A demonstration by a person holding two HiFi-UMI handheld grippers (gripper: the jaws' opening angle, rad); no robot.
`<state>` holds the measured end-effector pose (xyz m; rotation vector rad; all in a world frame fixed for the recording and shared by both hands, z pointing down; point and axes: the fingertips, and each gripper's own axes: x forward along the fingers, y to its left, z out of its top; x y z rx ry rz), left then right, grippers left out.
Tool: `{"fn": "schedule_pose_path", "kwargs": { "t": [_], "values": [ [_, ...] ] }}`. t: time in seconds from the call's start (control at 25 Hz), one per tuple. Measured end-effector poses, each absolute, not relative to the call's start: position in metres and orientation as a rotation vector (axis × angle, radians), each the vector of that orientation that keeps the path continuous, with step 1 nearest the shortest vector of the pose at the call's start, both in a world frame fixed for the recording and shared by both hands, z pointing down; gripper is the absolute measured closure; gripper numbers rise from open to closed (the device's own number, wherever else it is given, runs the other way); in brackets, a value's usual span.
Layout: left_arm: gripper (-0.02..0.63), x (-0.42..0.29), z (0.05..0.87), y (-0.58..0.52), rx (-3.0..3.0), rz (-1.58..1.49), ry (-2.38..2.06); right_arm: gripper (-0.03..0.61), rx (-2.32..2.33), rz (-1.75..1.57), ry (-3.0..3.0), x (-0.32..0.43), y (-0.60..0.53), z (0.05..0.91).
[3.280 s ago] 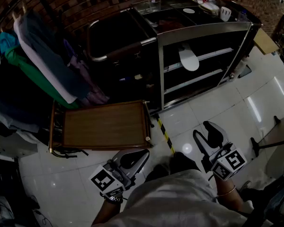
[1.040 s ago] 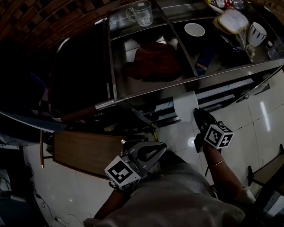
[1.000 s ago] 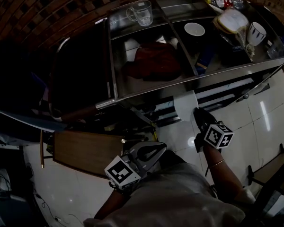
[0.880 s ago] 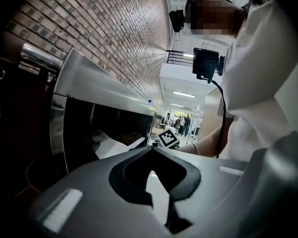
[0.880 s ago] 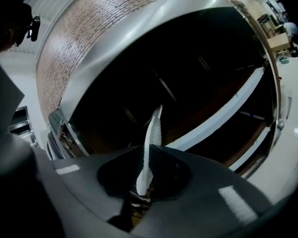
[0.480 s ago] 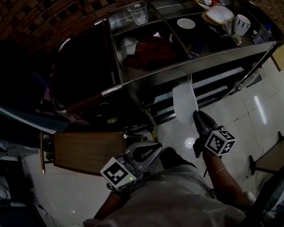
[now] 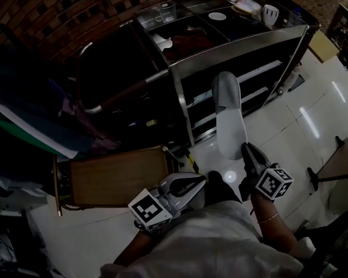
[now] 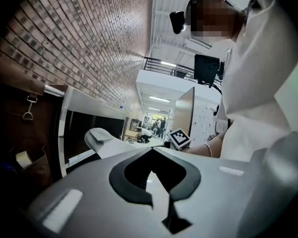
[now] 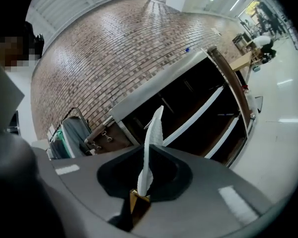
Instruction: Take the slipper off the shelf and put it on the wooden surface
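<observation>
A white slipper hangs in the air in front of the dark metal shelf unit, clear of its shelves. My right gripper is shut on the slipper's heel end; in the right gripper view the slipper stands edge-on between the jaws. The wooden surface, a low tray-like trolley top, lies at the lower left of the shelf unit. My left gripper hovers near the trolley's right corner, shut and empty; its own view shows the slipper beyond the tips.
The shelf unit's top carries a glass jug, a plate, a mug and a red cloth. Clothes on a rack hang at the left. Yellow-black floor tape runs by the trolley.
The slipper has come out of the shelf and now hangs free in the right gripper. The view has pulled back from the shelf unit, and the wooden trolley top shows more fully.
</observation>
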<state>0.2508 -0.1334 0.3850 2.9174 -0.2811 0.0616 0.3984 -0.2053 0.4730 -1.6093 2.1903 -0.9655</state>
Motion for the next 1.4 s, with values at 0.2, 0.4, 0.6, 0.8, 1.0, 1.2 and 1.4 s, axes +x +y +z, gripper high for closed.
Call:
{"fn": "schedule_pose_path", "kwargs": {
  "t": [0.2, 0.4, 0.6, 0.8, 1.0, 1.2, 1.4],
  "values": [
    [0.616, 0.206, 0.392, -0.079, 2.896, 0.059, -0.221, 0.548, -1.618, -0.915, 2.143, 0.352, -0.125, 0.452],
    [0.616, 0.171, 0.388, -0.038, 2.893, 0.061, -0.233, 0.548, -1.605, -0.891, 2.195, 0.310, -0.072, 0.439],
    [0.615, 0.152, 0.381, -0.012, 2.896, 0.026, -0.295, 0.548, -1.531, -0.898, 2.249, 0.283, -0.042, 0.425],
    [0.617, 0.145, 0.380, 0.012, 2.857, 0.007, -0.399, 0.548, -1.410, -0.907, 2.296, 0.269, -0.027, 0.406],
    [0.617, 0.151, 0.367, 0.035, 2.825, -0.016, -0.546, 0.548, -1.262, -0.924, 2.383, 0.261, -0.010, 0.395],
    [0.617, 0.143, 0.380, 0.059, 2.750, 0.007, -0.702, 0.548, -1.154, -1.058, 2.425, 0.249, 0.011, 0.426],
    [0.617, 0.113, 0.392, 0.075, 2.706, 0.013, -0.838, 0.548, -1.074, -1.133, 2.480, 0.219, 0.023, 0.450]
  ]
}}
